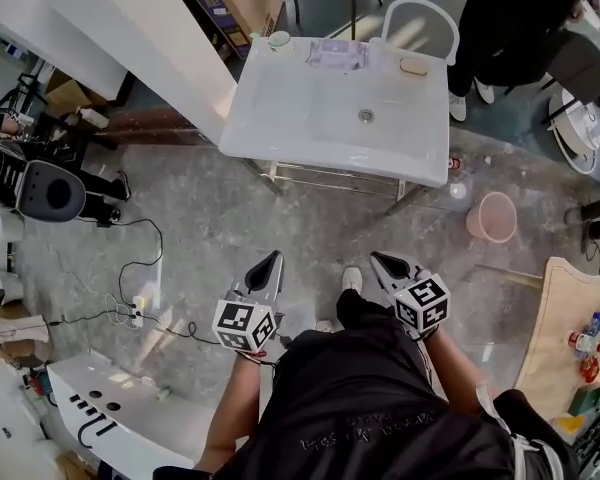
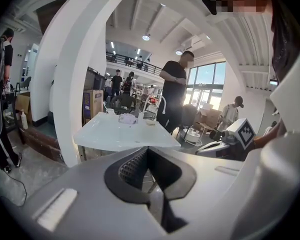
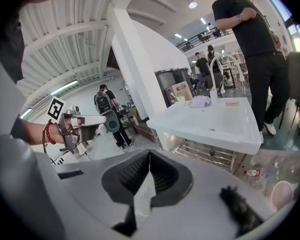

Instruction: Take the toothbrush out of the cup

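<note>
Handling, judged ahead of contact: a toothbrush is expected to be light, with a stiff slim handle and a soft bristle end, and slick if wet. The best hold is likely on the handle where it is standing clear of the cup rim, lifting straight up. The cup is probably light too and may tip or ride up with the brush, so the other tongs may need to be steadying it.

Appearance: the cup (image 1: 279, 39) is showing as a small pale round thing with a greenish rim. The toothbrush itself is too small to make out in any view; its colour and lean are not being recorded.

Location: the cup is sitting at the far left corner of the white counter (image 1: 280, 138), which is carrying a shallow basin with a drain (image 1: 366, 116). A crumpled clear wrapper (image 1: 335, 56) is lying just to its right along the back edge.

Tongs: the left tongs (image 1: 267, 268) are showing closed in the left gripper view, ribbed pads meeting, nothing between them. The right tongs (image 1: 388, 264) are likewise closed and empty in the right gripper view. Both are pointing toward the counter and hanging well apart from it, over bare floor.

Next move calls for: closing the gap to the counter and opening one pair of tongs before reaching for the cup.
</note>
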`<state>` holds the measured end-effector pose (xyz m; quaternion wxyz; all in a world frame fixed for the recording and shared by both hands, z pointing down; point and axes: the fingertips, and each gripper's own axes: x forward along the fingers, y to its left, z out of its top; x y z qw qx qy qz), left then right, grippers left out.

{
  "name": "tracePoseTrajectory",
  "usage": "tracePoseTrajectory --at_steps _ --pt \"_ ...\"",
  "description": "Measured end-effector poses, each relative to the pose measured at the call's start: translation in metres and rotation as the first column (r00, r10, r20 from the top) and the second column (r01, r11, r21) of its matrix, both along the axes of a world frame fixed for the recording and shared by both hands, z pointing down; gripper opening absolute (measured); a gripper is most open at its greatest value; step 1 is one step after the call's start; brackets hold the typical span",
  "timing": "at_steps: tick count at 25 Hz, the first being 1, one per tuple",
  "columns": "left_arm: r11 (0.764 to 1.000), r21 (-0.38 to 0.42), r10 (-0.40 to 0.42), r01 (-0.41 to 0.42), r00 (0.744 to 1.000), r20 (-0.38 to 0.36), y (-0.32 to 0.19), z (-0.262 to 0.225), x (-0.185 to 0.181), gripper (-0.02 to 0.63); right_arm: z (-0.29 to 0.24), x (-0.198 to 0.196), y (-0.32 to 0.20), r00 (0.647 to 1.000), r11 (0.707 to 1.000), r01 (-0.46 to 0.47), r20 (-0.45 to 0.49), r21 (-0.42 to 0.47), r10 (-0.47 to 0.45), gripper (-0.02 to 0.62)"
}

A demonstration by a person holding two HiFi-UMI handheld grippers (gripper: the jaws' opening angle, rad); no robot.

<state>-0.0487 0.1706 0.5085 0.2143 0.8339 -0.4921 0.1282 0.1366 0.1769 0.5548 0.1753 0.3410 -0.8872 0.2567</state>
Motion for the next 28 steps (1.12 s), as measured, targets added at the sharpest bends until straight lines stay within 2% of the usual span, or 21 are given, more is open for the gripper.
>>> tracePoseTrajectory --at_steps 6,16,23,28 --pt "1.000 0.007 -0.018 0.017 1.000 0.018 -0.020 -0.002 0.012 0.006 0.000 0.012 -0.021 1.000 1.000 0.029 -0.001 0.010 -0.029 0.012" --pt "0.998 0.040 -0.056 0.056 0.998 0.008 -0.040 -0.019 0.018 0.006 -0.008 0.018 -0.046 0.998 0.998 0.061 0.000 0.029 -0.061 0.012" --pt "0.997 0.037 -0.067 0.068 0.998 -0.012 -0.054 -0.018 0.018 0.006 -0.013 0.015 -0.062 0.998 0.999 0.039 0.057 0.013 -0.040 0.012" --pt "0.998 0.039 -0.052 0.052 0.999 -0.005 -0.071 -0.016 0.021 0.006 -0.008 0.014 -0.081 0.998 0.999 0.039 0.049 0.017 -0.040 0.012"
